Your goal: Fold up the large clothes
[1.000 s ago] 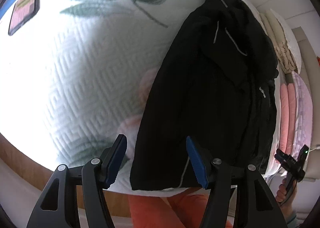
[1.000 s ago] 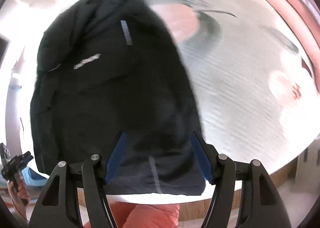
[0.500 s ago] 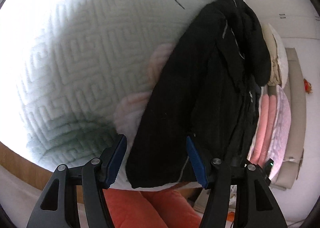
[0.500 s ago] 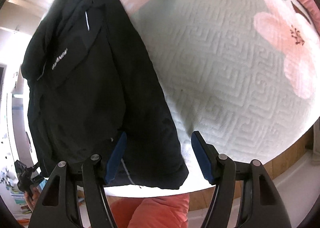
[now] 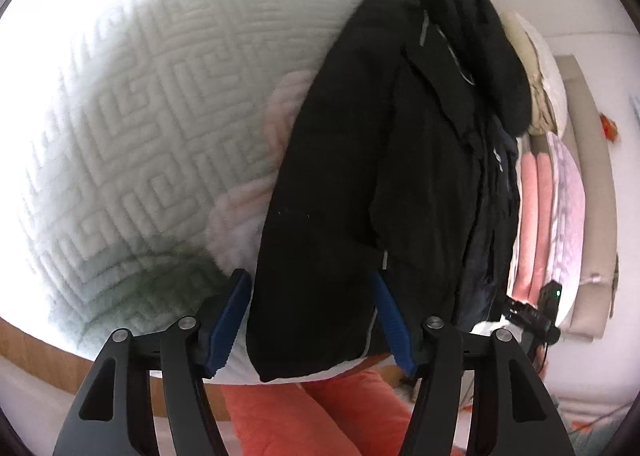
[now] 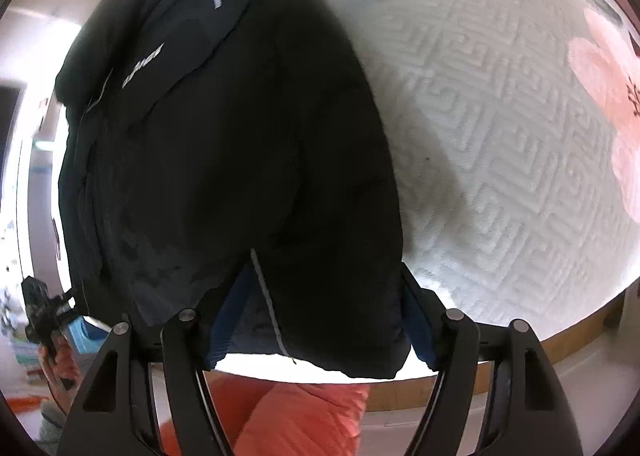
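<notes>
We see the bed [image 5: 120,127] with a quilted floral cover; the black jacket [image 5: 360,175] lies lengthwise on it, sides folded in, hem at the near edge. Cross fold still left, we judge. Left gripper [image 5: 310,320] jaws wide astride one hem corner; right gripper [image 6: 320,320] jaws opening astride the other, nothing pinched.

Right wrist view, upper left of frame: pale printed wordmark on the chest of the black jacket [image 6: 224,143], blurred, letters not legible. Left wrist view: no readable text, labels or numbers.
</notes>
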{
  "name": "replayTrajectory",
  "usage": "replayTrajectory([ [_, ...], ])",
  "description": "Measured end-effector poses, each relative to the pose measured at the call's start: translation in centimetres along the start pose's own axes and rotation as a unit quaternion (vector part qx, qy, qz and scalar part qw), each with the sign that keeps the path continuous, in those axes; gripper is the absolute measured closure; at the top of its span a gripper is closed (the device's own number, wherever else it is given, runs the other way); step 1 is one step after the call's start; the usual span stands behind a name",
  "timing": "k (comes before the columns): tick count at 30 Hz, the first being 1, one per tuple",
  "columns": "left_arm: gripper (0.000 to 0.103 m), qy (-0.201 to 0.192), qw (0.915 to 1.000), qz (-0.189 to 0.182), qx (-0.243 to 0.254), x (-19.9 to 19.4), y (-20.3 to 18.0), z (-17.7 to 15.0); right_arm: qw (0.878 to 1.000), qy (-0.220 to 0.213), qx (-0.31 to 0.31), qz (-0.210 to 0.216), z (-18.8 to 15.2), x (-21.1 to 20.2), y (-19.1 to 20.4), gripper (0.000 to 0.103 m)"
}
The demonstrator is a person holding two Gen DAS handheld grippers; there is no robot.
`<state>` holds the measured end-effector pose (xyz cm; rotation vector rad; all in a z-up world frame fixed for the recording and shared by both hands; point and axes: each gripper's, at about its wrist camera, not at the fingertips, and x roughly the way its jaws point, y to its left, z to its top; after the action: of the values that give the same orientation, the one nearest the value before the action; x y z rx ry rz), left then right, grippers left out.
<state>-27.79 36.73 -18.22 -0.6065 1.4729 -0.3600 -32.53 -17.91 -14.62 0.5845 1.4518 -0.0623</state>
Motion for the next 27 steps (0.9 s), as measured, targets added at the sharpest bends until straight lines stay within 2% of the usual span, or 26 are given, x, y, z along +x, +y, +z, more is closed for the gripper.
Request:
replayTrajectory([
  [1,0.043,0.000,1.0000,0.003,0.003,0.1,-0.2,0.0,1.000,0.001,-0.006,-0.007,-0.1,0.0,0.2,0.030],
  [2,0.053,0.001,0.9999,0.012,0.004,-0.1,0.0,0.0,1.000,0.002,-0.015,-0.027,-0.1,0.1,0.2,0.038],
  [3,0.054,0.002,0.9999,0.016,0.001,-0.3,0.3,0.1,0.999,0.001,-0.018,-0.038,-0.1,0.1,0.1,0.041],
  [6,0.054,-0.006,0.9998,0.020,0.002,-1.0,0.3,0.3,1.000,-0.003,-0.003,-0.029,0.3,-0.1,-0.4,0.041],
  [9,0.053,0.006,0.9996,0.029,0.004,-0.3,0.6,0.6,0.999,0.003,-0.017,-0.034,0.5,0.5,0.0,0.036],
  [10,0.051,0.004,0.9995,0.030,0.000,-0.2,0.8,0.7,0.999,0.002,-0.022,-0.039,0.5,0.7,0.4,0.036],
  [11,0.043,0.002,0.9997,0.023,-0.009,-0.3,1.0,0.7,0.999,0.001,-0.026,-0.044,0.5,0.8,0.6,0.036],
  [13,0.041,-0.004,0.9995,0.018,-0.026,-0.3,0.8,0.6,0.998,0.002,-0.033,-0.053,0.5,0.8,0.9,0.042],
  [14,0.041,-0.005,0.9994,0.023,-0.027,-0.3,0.6,0.6,0.998,-0.001,-0.037,-0.058,0.5,0.6,1.1,0.054],
  [15,0.046,-0.008,0.9992,0.032,-0.023,-0.3,0.3,0.4,0.997,-0.002,-0.039,-0.061,0.5,0.6,1.4,0.059],
  [16,0.056,-0.009,0.9988,0.046,-0.015,-0.2,-0.3,0.3,0.997,-0.002,-0.042,-0.064,0.5,0.4,1.6,0.066],
  [17,0.077,-0.007,0.9985,0.055,-0.006,-0.1,-0.7,0.2,0.997,-0.002,-0.044,-0.066,0.7,0.3,2.0,0.074],
  [18,0.088,-0.004,0.9972,0.074,0.010,0.0,-1.6,0.1,0.997,-0.003,-0.046,-0.063,0.8,0.0,2.3,0.078],
  [21,0.094,-0.021,0.9918,0.118,0.043,-0.7,-4.2,0.3,0.996,-0.001,-0.053,-0.076,1.5,-0.8,3.3,0.083],
  [22,0.095,-0.028,0.9915,0.119,0.046,-1.1,-4.9,0.4,0.995,-0.005,-0.059,-0.082,1.7,-1.2,3.7,0.086],
  [24,0.095,-0.055,0.9945,0.083,0.031,-3.2,-6.1,1.3,0.995,-0.012,-0.061,-0.083,2.2,-2.3,4.6,0.089],
  [27,0.095,-0.088,0.9953,0.036,0.015,-6.2,-7.7,3.3,0.996,-0.028,-0.057,-0.058,3.6,-5.1,5.4,0.091],
])
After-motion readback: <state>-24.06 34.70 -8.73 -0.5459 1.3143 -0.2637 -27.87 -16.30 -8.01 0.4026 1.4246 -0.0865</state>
